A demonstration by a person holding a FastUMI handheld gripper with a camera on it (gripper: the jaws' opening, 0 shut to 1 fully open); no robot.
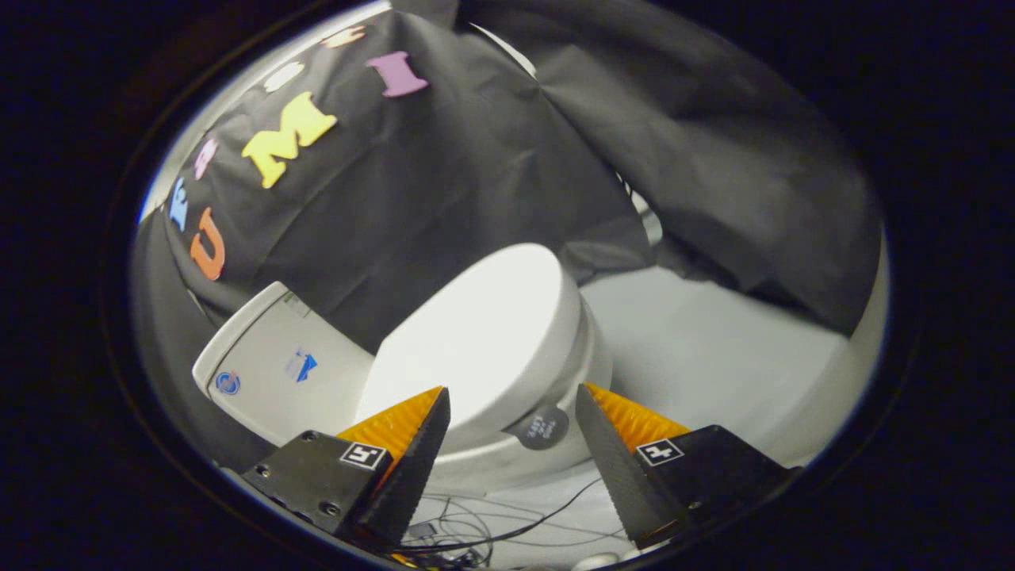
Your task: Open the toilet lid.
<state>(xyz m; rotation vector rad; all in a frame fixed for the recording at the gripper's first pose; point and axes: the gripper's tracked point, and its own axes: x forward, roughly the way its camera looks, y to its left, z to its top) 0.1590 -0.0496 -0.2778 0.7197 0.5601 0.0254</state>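
The tool [511, 400] stands wide, its fingers parted and gripping nothing. The toilet lid [484, 333] lies closed on the toilet, just ahead of the fingers and partly framed between them. Its long axis runs from the tank [273, 361], where the hinge end sits, over to the rounded free edge on the far side from the tank. A round dark tab [541, 428] sits under the lid's near edge, between the fingertips, likely the place to catch and lift.
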